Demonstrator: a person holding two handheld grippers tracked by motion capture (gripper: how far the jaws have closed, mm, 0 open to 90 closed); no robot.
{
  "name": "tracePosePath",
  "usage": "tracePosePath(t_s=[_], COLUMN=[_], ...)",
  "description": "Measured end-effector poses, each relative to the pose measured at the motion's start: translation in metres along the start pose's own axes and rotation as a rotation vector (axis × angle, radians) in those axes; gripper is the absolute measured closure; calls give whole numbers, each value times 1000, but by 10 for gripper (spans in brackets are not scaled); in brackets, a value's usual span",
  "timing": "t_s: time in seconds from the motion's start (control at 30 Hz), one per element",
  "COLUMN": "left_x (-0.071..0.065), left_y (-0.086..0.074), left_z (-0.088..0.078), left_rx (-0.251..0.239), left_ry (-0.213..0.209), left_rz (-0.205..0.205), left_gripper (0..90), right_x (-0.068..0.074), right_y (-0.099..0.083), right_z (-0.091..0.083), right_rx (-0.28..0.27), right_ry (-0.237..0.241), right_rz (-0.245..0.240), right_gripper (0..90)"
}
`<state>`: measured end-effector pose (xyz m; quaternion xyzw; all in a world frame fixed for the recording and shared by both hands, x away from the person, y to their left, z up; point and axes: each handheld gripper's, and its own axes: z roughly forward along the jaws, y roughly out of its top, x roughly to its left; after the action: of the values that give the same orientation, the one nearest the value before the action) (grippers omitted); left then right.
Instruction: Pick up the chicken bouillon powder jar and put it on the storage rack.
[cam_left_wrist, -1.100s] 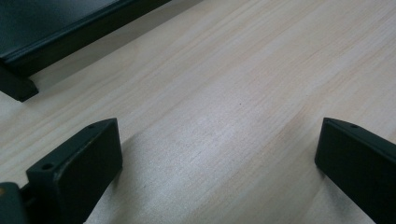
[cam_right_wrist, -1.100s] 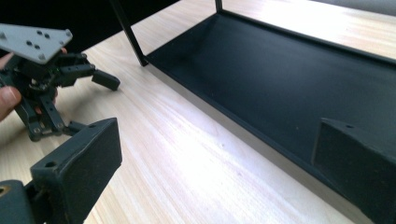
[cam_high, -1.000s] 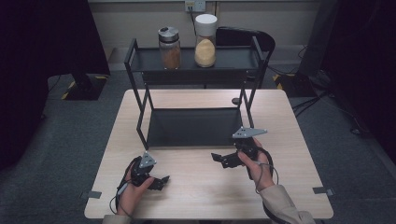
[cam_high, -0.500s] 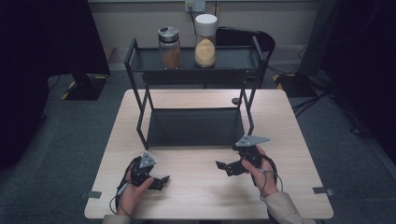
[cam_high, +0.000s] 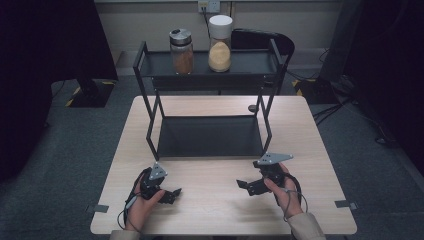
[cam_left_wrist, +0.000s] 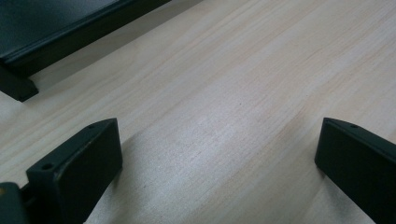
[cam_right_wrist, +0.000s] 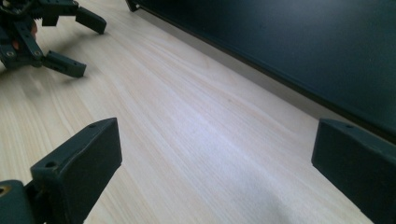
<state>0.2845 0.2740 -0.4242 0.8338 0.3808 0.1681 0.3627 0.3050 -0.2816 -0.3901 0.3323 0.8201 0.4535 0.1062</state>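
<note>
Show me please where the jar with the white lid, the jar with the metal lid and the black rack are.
Jar with the white lid (cam_high: 220, 47): high view, on its glass body.
Jar with the metal lid (cam_high: 182, 54): high view, on its glass body.
Black rack (cam_high: 210, 136): high view, on its bare lower shelf.

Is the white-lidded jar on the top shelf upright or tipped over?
Upright: the white-lidded jar stands on its base on the rack's top shelf, lid uppermost.
</note>
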Motion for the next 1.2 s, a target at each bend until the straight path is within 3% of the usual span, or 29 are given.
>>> tracePosePath(t_s=[0.43,0.9,1.2], left_x=[0,0,0], left_y=[0,0,0], left_z=[0,0,0], left_rx=[-1,-1,0], left_ry=[0,0,0], left_rz=[-1,-2,-2], left_gripper=[0,0,0], right_x=[0,-3,-2], right_y=[-15,-29,-45], right_z=[-2,-9,-12], right_rx=[56,111,148], right_ry=[-23,-69,-101], right_rz=[-55,-68,-120], right_gripper=[6,8,4])
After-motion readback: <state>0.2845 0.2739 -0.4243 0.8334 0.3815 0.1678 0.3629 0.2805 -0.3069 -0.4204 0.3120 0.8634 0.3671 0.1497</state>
